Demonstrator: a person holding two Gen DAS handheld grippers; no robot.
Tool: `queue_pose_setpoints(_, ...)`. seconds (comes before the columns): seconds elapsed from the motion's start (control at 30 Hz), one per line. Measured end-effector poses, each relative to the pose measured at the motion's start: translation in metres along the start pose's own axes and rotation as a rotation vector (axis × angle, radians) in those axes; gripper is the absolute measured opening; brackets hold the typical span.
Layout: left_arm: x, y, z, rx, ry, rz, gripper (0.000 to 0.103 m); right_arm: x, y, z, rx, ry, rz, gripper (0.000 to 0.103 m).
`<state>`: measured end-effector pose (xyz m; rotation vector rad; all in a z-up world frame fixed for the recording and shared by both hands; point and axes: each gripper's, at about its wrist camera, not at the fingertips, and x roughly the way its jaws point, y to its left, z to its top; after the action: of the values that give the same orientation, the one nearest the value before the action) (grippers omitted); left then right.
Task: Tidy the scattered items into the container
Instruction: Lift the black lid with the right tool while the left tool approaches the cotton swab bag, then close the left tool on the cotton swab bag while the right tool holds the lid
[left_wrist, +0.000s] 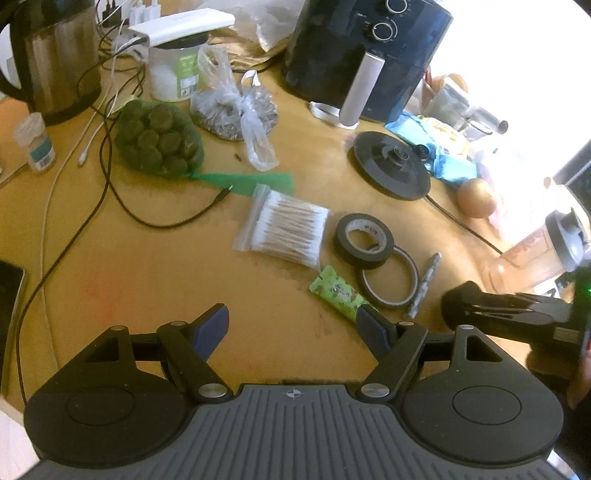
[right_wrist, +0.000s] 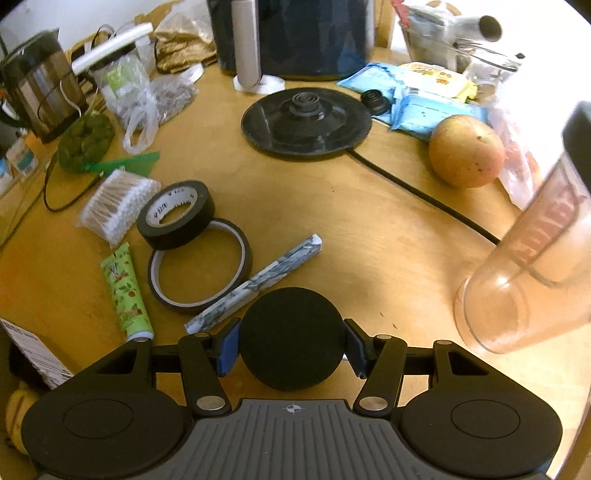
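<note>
The wooden desk (right_wrist: 369, 229) is cluttered. My right hand-held gripper (right_wrist: 291, 341) is clamped on a black ball (right_wrist: 291, 339); my left hand-held gripper (left_wrist: 295, 328) hangs apart, empty. Black tape (right_wrist: 176, 214), cotton swabs (right_wrist: 116, 203) and a green tube (right_wrist: 125, 291) remain scattered; I see no container.

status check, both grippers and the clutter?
Left gripper open, empty, over bare table. Right gripper shut on black round object. Tape rolls, green tube, cotton swabs still loose. No container identified.
</note>
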<state>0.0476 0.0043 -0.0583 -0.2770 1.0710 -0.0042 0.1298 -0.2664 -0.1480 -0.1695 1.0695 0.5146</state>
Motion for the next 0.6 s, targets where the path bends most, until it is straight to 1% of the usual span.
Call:
queue_pose_setpoints(0.13, 0.006, 0.000, 0.008, 0.020, -0.002, -0.002, 0.076, -0.015, -0.007, 0.001, 0.044, -0.028, 0.014, 0.060)
queue_pose_setpoints(0.6, 0.037, -0.008, 0.024, 0.176, -0.023, 0.009, 0.076, -0.071, -0.019, -0.007, 0.156, -0.120, 0.026, 0.060)
